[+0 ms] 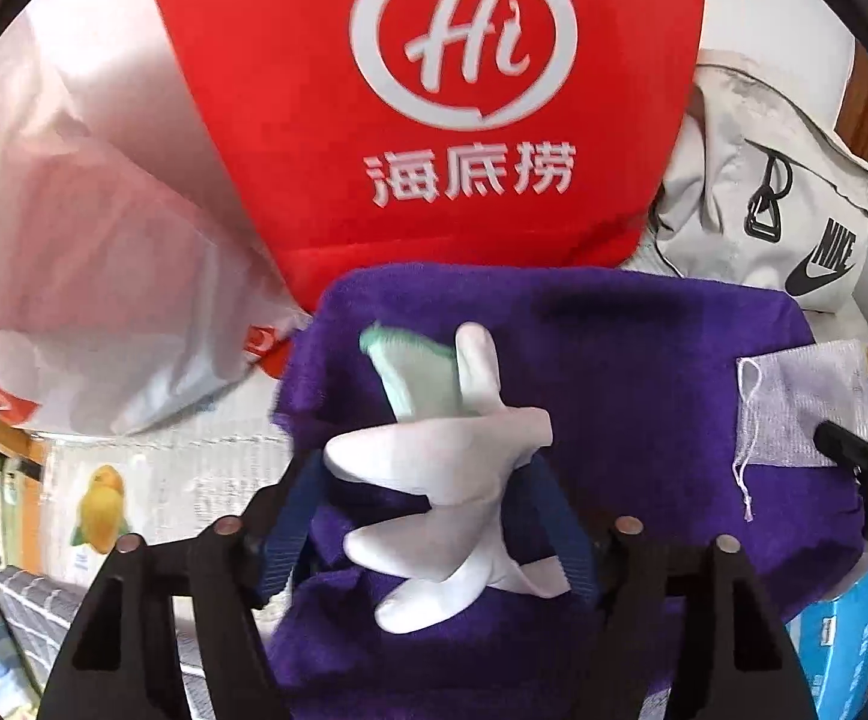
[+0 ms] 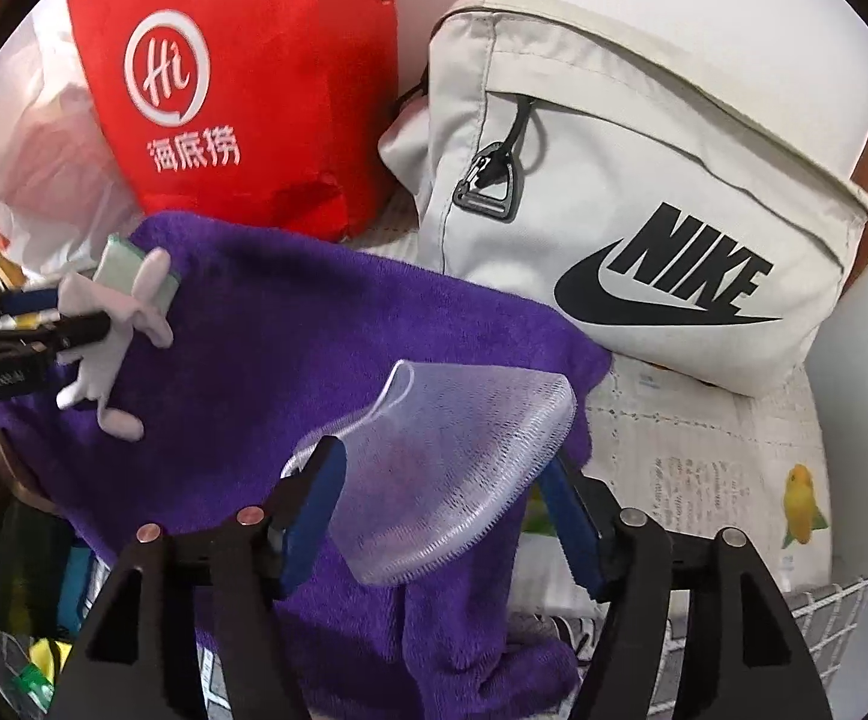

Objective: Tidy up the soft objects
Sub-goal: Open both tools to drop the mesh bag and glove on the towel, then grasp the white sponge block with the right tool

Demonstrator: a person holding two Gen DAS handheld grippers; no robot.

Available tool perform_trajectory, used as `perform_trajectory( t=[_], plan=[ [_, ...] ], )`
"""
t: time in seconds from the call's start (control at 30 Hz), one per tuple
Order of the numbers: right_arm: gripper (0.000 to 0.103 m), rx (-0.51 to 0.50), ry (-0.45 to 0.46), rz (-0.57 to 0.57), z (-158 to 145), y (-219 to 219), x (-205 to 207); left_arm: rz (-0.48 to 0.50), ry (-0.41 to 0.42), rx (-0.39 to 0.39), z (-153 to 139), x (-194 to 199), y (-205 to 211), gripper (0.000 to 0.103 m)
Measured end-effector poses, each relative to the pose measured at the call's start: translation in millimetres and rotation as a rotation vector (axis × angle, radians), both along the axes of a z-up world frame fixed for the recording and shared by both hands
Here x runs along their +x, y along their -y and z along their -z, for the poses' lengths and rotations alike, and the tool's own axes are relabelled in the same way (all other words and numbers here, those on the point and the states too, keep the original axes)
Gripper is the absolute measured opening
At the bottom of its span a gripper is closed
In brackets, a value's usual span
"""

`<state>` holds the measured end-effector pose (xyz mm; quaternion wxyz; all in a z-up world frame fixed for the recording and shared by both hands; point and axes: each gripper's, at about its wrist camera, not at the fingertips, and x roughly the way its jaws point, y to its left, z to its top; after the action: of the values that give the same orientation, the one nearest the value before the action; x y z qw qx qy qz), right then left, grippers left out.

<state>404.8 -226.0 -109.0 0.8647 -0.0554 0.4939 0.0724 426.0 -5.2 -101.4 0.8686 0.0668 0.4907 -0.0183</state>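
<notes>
Purple towel [image 1: 644, 372] now carrying white glove [image 1: 440, 480] and mesh pouch [image 2: 446, 468]. Both claws, left claw [image 1: 428, 516] and right claw [image 2: 440, 510], open, gripping nothing. Better to lift straight away, without dragging either piece.

Purple towel [image 1: 644, 372], white glove [image 1: 434, 516], red bag [image 1: 434, 120], beige backpack [image 2: 644, 210]

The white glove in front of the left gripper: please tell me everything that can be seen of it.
The white glove is soft, knitted-looking fabric with a pale green cuff. It is crumpled, its fingers splaying in several directions, the cuff pointing away from the camera. It lies over the purple towel, between the open blue pads of the left gripper; whether a pad touches it cannot be told.
</notes>
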Motion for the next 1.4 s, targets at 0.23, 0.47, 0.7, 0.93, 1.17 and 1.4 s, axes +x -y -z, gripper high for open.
perform_trajectory(
  t=[0.23,0.47,0.7,0.93,1.17,1.4],
  plan=[
    [0.069,0.011,0.001,0.017,-17.2,3.5,-20.1,-0.019,0.038,0.053,-23.9,-23.6,-5.4,0.072],
    [0.069,0.019,0.038,0.010,-30.6,3.4,-47.0,-0.024,0.012,0.026,-43.1,-55.3,-31.6,0.072],
    [0.069,0.096,0.060,0.055,-48.7,16.8,-89.4,-0.038,0.035,-0.098,-68.1,-112.0,-54.0,0.072],
    [0.069,0.023,0.129,0.073,-62.4,14.2,-146.1,-0.076,0.137,-0.152,-81.3,-177.8,-65.6,0.072],
    [0.069,0.092,0.145,0.095,-69.1,13.5,-207.2,-0.136,0.154,-0.266,-71.3,-232.6,-69.9,0.072],
    [0.069,0.174,0.101,0.127,-54.3,20.9,-253.8,-0.067,0.141,-0.188,-49.3,-272.7,-50.2,0.072]
  ],
)
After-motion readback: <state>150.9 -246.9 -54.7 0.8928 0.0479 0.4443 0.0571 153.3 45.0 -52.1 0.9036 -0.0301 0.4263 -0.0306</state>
